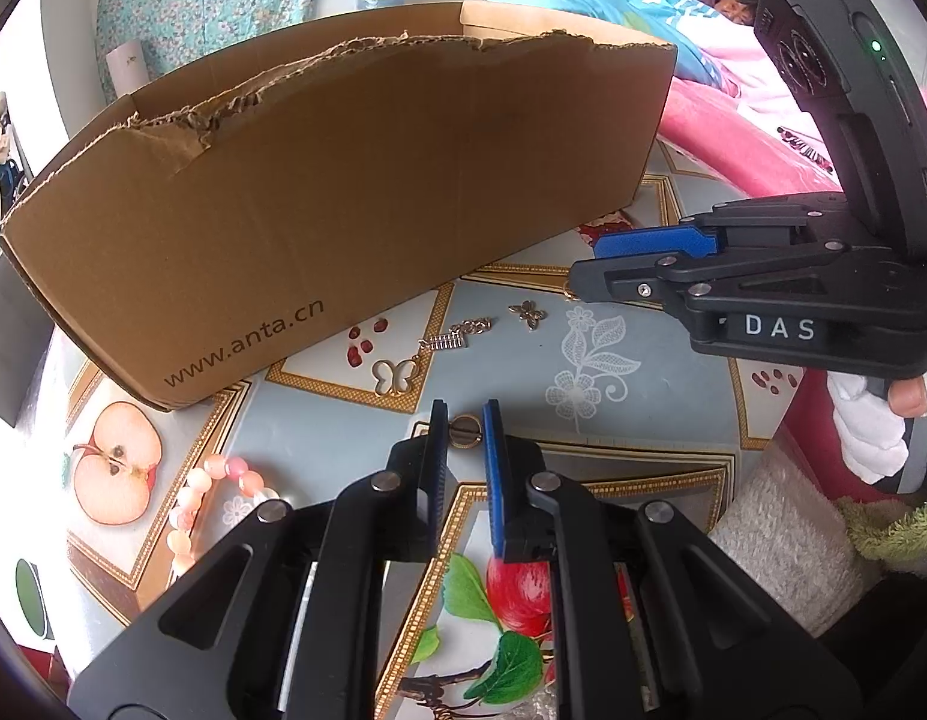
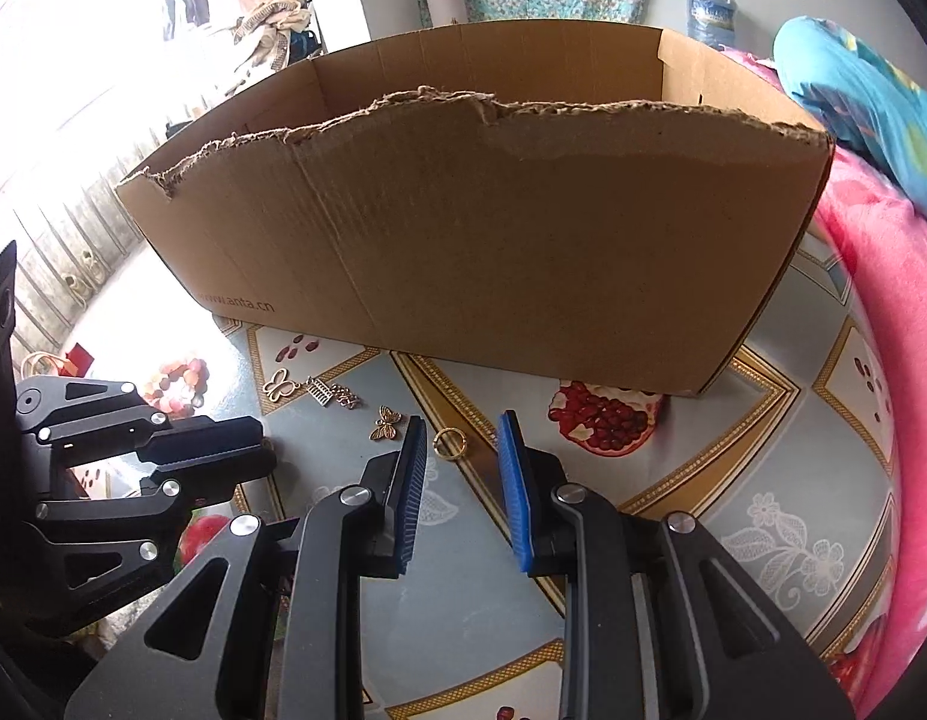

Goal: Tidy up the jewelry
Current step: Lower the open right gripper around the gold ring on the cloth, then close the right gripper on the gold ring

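— Where is the jewelry?
— A gold ring [image 2: 450, 441] lies on the table [image 2: 763, 480] before the cardboard box [image 2: 493, 240], just ahead of the right hand-held gripper [image 2: 461, 447], fingers apart. The left hand-held gripper [image 1: 465, 433] is apart too, over a ring-shaped piece [image 1: 465, 431].

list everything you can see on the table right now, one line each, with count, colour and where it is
cardboard box: one, brown, torn top edge, open, at the back of the table
tablecloth: one, grey-blue with gold borders and fruit prints, covering the table
gold ring: one, gold, on the cloth ahead of the right gripper's fingers
butterfly charm: one, gold, left of the ring
butterfly chain piece: one, gold outline butterfly with chain, near the box front
bead bracelet: one, pink and orange, on the left side of the cloth
pink blanket: one, pink, at the right edge
left gripper: one, black with blue pad, open
right gripper: one, black with blue pads, open
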